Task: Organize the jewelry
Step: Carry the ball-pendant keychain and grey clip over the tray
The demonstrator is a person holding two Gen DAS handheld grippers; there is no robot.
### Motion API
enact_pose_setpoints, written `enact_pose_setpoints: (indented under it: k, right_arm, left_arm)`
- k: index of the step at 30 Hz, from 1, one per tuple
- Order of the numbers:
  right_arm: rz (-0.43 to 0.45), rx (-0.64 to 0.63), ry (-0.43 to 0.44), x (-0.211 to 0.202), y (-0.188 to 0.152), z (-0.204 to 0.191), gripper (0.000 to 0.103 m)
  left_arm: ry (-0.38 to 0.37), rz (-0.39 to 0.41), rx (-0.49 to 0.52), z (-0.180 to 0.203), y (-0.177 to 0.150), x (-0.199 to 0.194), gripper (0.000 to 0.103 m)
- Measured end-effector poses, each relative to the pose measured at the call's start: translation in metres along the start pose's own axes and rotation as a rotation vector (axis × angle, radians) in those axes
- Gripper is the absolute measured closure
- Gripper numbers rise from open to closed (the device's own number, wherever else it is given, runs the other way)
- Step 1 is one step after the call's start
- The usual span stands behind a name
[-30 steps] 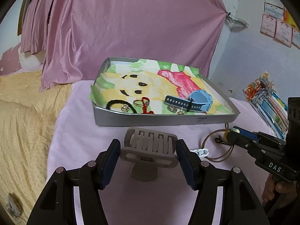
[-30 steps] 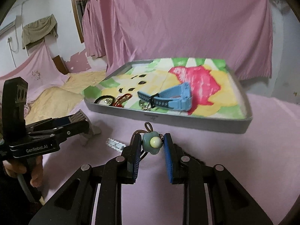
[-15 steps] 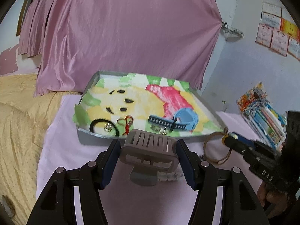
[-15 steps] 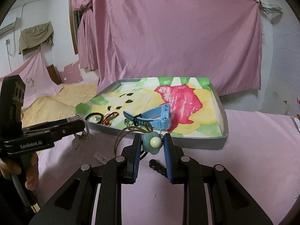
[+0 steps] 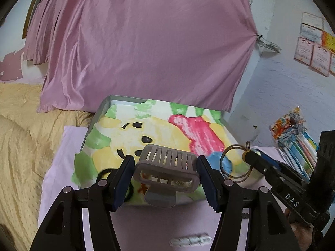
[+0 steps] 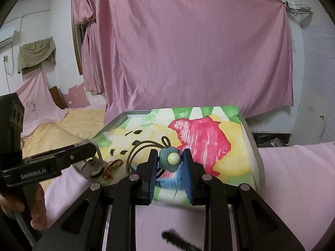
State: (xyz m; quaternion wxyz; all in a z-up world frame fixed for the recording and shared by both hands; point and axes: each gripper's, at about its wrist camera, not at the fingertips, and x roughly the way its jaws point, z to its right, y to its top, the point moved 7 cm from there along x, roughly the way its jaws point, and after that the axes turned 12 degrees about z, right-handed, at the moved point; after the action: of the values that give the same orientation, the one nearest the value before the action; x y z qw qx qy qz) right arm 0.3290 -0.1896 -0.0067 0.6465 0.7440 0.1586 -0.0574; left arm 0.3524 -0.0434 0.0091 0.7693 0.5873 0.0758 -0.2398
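Left gripper (image 5: pixel 165 172) clamped on the grey hair claw (image 5: pixel 167 167), right gripper (image 6: pixel 170 163) pinched on the flower-bead hair tie (image 6: pixel 169 159) — both lifted clear, tray (image 5: pixel 100 109) just ahead and below, likely so each drops in. White clip (image 5: pixel 190 240) lies behind the left jaws.

We are in a lived-in bedroom at home. Pink satin curtains (image 6: pixel 188 52) hang across the far wall, a bed with a yellow bedspread (image 5: pixel 21 146) lies at the left, and the pink paint (image 6: pixel 77 94) is peeling from the white plaster. Paper certificates (image 5: pixel 314 50) are stuck on the wall at the right, with a stack of colourful books (image 5: pixel 297 133) below them.
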Motion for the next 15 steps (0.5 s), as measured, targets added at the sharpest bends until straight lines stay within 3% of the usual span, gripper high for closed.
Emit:
enact_pose_setpoints:
  k: [9, 15]
  right_arm:
    - [-0.083, -0.066, -0.027, 0.033, -0.014, -0.012, 0.082]
    - [-0.112, -0.068, -0.028, 0.04, -0.021, -0.009, 0.082]
  left_arm:
    - [0.105, -0.069, -0.004, -0.021, -0.006, 0.03, 0.044]
    - [0.127, -0.083, -0.004, -0.027, -0.01, 0.034, 0.044]
